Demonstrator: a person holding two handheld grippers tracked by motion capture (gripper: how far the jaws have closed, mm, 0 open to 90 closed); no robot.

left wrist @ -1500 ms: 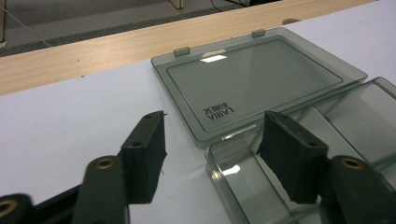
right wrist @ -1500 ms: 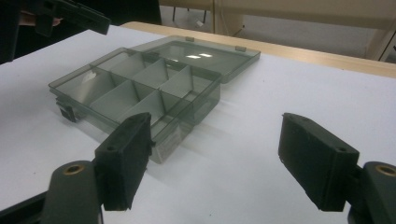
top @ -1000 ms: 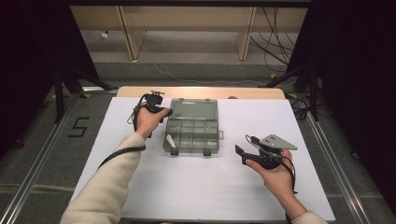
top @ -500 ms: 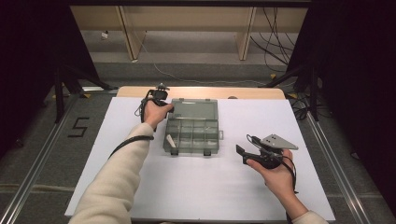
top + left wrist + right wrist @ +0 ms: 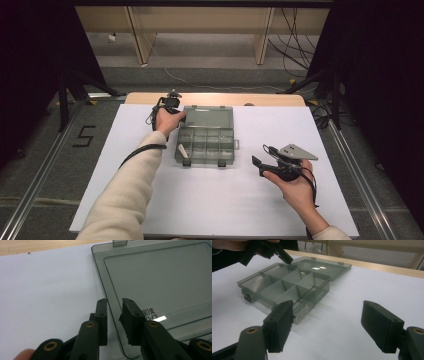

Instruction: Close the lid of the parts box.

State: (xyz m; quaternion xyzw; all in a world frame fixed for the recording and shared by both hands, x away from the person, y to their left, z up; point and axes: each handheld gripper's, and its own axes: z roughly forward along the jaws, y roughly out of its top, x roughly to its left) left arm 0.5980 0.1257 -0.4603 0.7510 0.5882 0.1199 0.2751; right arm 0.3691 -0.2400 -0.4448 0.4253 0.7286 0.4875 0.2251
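A smoky translucent compartment box (image 5: 206, 145) lies on the white table (image 5: 125, 165) with its lid (image 5: 209, 116) folded back flat. A small white piece (image 5: 183, 151) sits in its front left compartment. My left gripper (image 5: 181, 113) is at the lid's left edge. In the left gripper view its jaws (image 5: 115, 307) straddle that lid (image 5: 160, 285) edge. They have just been closing, with a narrow gap left and the pads off the plastic. My right gripper (image 5: 261, 156) is held to the right of the box, wide open and empty (image 5: 327, 325), facing the box (image 5: 284, 285).
A bare wooden strip (image 5: 270, 99) runs along the table's far edge. Metal rails (image 5: 45, 170) flank the table on the floor, with a "5" mark (image 5: 84, 136) at the left. Cables (image 5: 175, 80) trail behind, near dark stands.
My left hand has moved away from the person and slightly right, from beside the box to the lid's left edge. The right hand has kept still.
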